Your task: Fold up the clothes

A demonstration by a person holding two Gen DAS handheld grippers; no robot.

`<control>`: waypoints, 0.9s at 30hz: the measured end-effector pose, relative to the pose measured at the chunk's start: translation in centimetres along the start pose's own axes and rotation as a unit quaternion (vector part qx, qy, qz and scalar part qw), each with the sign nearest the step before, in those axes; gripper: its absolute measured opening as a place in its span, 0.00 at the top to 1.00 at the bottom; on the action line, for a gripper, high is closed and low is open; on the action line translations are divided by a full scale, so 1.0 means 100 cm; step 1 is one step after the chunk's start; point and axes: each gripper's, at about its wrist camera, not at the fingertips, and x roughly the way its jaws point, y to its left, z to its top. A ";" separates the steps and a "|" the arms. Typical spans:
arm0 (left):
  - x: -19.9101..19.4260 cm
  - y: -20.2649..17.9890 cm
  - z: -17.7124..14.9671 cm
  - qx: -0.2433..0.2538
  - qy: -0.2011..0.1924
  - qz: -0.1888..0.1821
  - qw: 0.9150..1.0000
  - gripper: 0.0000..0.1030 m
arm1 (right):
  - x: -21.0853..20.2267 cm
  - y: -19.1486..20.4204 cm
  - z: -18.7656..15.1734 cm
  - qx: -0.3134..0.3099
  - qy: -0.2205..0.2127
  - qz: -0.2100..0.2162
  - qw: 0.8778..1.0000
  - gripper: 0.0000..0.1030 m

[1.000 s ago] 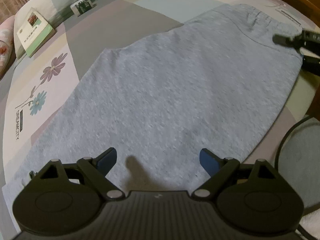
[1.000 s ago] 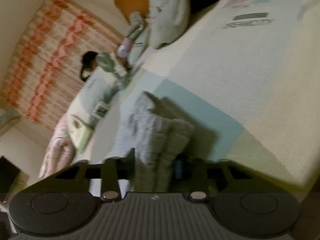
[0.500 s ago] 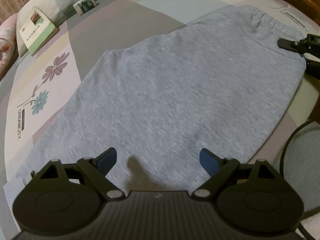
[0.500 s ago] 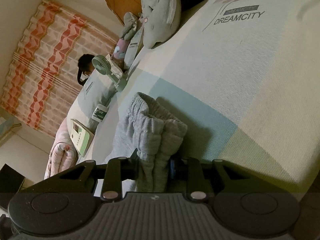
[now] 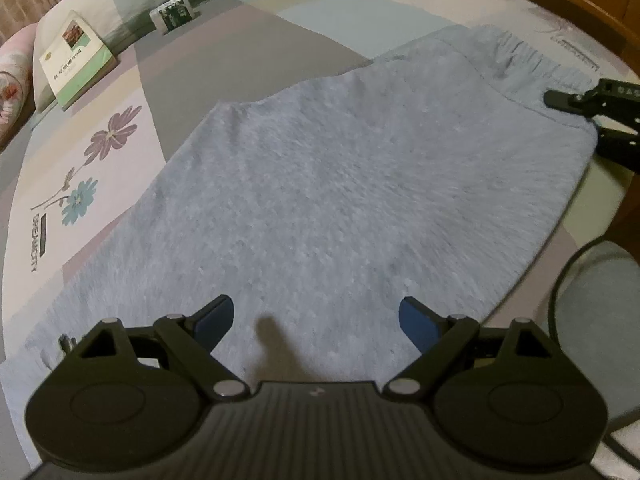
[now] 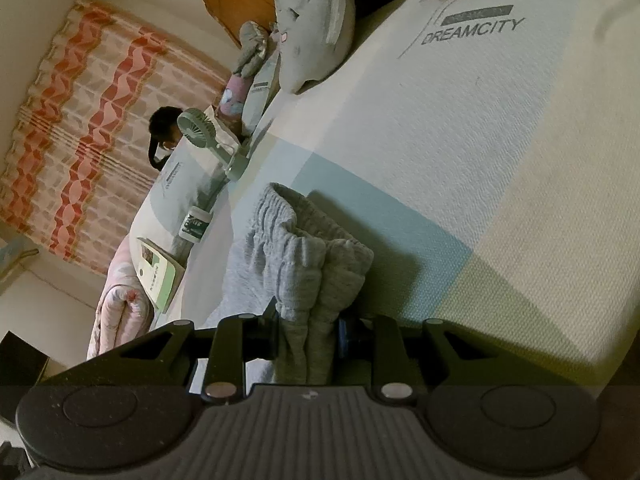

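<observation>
1. Sweatpants [image 5: 340, 184], grey and fleecy, lie spread flat across the bed [image 5: 248, 40], waistband toward the far right.
2. Soft, limp cloth, light enough; my guess is it sags and drags unless taken at an edge or corner.
3. Right gripper [image 6: 306, 336] has the gathered waistband [image 6: 304, 264] pinched between its jaws, bunched in folds.
4. Left gripper [image 5: 316, 318] hovers over the leg end, jaws spread wide, nothing between them.
5. Best hold for it, I'd say: the hem near the lower left [image 5: 60, 340].
</observation>
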 end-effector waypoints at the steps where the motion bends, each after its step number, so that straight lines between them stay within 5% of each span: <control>1: -0.003 0.002 -0.002 0.002 -0.004 -0.002 1.000 0.13 | 0.000 0.000 0.000 0.000 0.000 -0.001 1.000 0.73; 6: -0.021 0.013 -0.017 -0.004 -0.035 -0.019 0.999 0.13 | 0.000 -0.006 0.004 0.016 0.014 0.021 1.000 0.71; 15: -0.033 0.030 -0.034 -0.022 -0.070 -0.048 0.996 0.13 | 0.007 -0.003 0.017 0.068 0.027 0.049 0.996 0.44; 17: -0.034 0.034 -0.037 -0.028 -0.075 -0.052 0.995 0.13 | 0.005 -0.003 0.011 0.045 0.011 0.049 0.998 0.46; 20: -0.035 0.041 -0.042 -0.038 -0.078 -0.055 0.995 0.13 | 0.002 -0.006 0.002 0.012 -0.008 0.035 0.999 0.76; 27: -0.051 0.058 -0.053 -0.040 -0.091 -0.048 0.994 0.13 | 0.005 0.006 0.002 -0.012 -0.007 -0.010 1.000 0.73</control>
